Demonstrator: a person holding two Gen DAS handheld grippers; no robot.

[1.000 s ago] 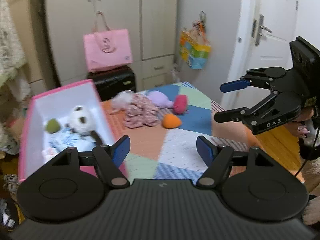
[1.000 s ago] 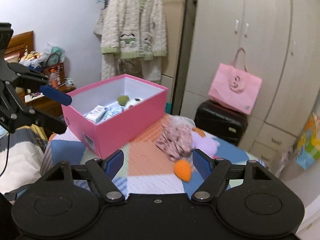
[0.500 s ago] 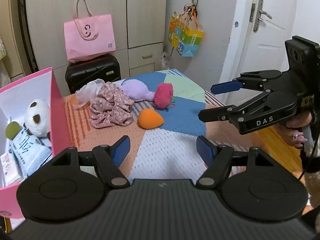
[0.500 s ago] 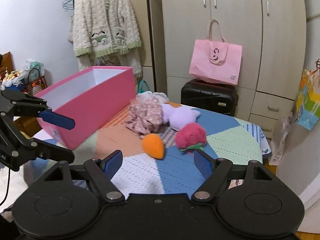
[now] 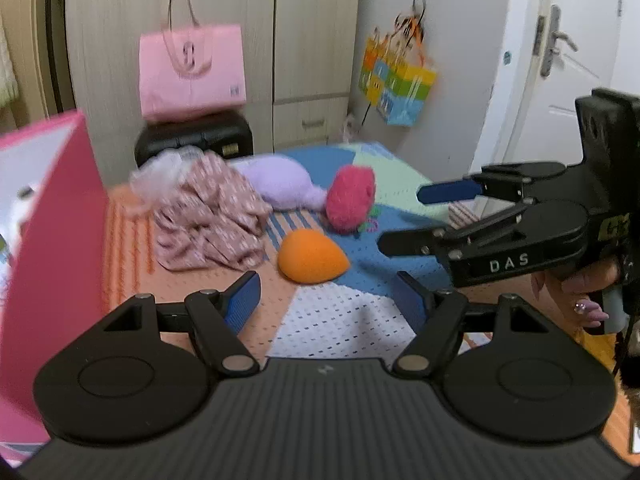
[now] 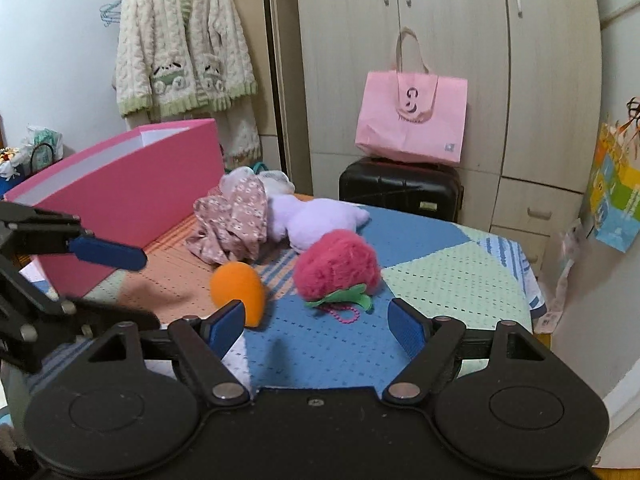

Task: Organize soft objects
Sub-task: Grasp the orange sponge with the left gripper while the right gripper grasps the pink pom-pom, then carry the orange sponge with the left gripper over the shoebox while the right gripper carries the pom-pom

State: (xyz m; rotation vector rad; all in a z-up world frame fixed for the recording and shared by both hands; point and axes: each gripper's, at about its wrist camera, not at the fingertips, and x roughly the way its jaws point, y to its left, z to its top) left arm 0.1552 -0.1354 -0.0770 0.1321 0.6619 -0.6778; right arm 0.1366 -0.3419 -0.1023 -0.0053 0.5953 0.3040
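I see a fuzzy pink strawberry plush [image 6: 337, 265] with green leaves lying beside an orange egg-shaped toy [image 6: 239, 289] on the patchwork-covered table [image 6: 452, 276]; behind them lie a lilac plush [image 6: 316, 220] and a crumpled floral cloth [image 6: 234, 226], next to the pink box [image 6: 132, 196]. My left gripper [image 5: 325, 297] and right gripper [image 6: 318, 322] both hover with jaws spread, holding nothing. A pink tote bag [image 6: 412, 118] sits on a black suitcase [image 6: 400, 188] by the wardrobe.
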